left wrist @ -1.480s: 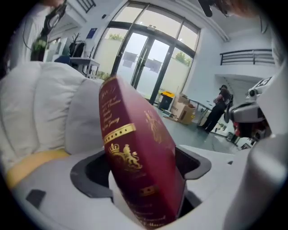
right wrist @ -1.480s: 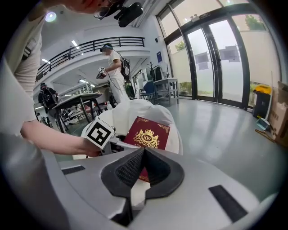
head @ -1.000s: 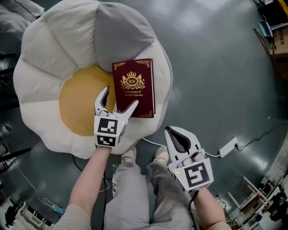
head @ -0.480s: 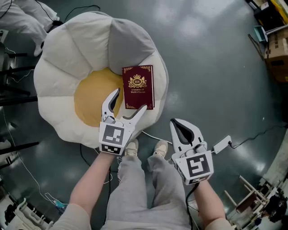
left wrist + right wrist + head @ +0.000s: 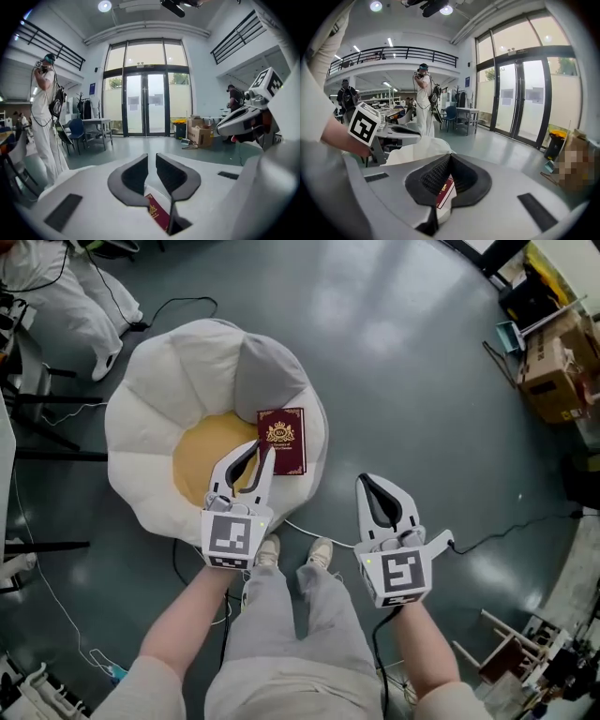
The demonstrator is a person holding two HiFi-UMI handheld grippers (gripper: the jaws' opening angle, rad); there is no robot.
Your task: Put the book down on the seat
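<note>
My left fingers (image 5: 133, 177) have just been closing and now stand nearly together. A thin slit remains between them with nothing in it, so my left gripper (image 5: 262, 448) grasps nothing. My right fingers (image 5: 436, 176) are clenched, tips meeting, and my right gripper (image 5: 368, 480) is empty too. Both hang in the air over the grey floor (image 5: 412, 371). Beyond my left tips the book (image 5: 281, 441) lies flat on the seat (image 5: 159, 399), free of both grippers, red cover and gold crest up. It sits at the right edge of the seat's yellow centre (image 5: 202, 460). Its top end is at the foot of the grey petal (image 5: 267, 381), and its right side is near the seat's right rim.
</note>
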